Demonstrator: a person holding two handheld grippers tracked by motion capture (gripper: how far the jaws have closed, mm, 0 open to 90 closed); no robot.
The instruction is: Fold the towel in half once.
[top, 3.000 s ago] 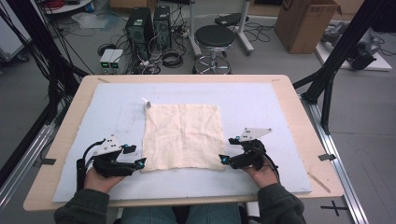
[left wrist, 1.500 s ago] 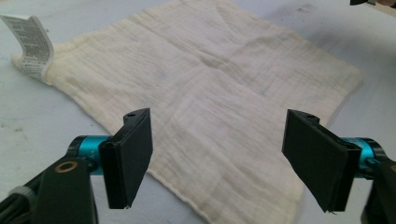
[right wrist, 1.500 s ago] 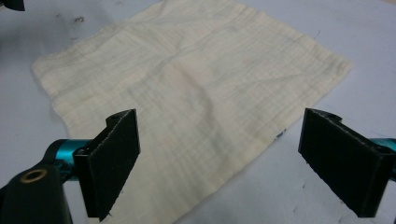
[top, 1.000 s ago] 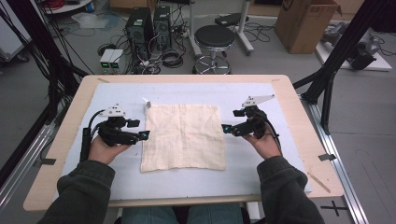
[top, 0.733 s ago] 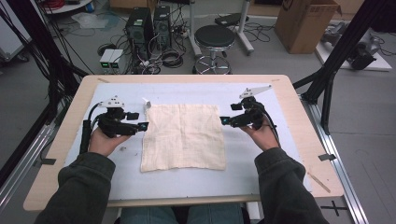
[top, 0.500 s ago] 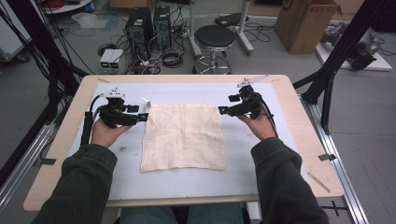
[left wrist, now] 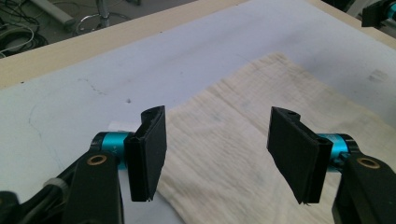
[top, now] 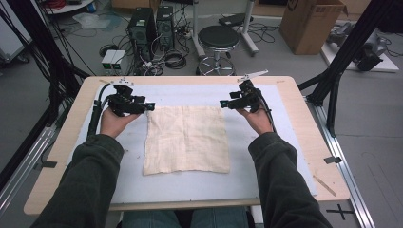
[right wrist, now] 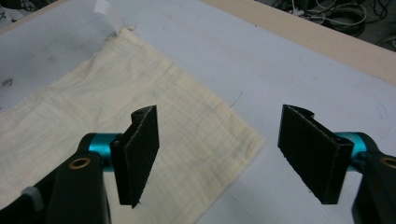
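A cream square cloth (top: 186, 138) lies flat in the middle of the white mat. My left gripper (top: 149, 106) hovers at the cloth's far left corner, my right gripper (top: 222, 103) at its far right corner. In the left gripper view the cloth (left wrist: 224, 158) runs under and between the jaws of the left gripper (left wrist: 218, 130), which have just been closing but stand apart without pressing on it. In the right gripper view the cloth corner (right wrist: 224, 135) lies below the right gripper (right wrist: 219, 126). Its jaws have also just been closing, and nothing is pinched between them.
The white mat (top: 199, 190) covers a wooden table (top: 311, 142). A small white tag (right wrist: 106, 14) sits by the cloth's far left corner. Beyond the table stand a stool (top: 217, 38), computer cases (top: 142, 23) and a cardboard box (top: 311, 23). Black frame posts (top: 342, 66) flank the sides.
Both hands have slid away from the person along the cloth's sides, from its near corners to its far corners. The cloth has not shifted.
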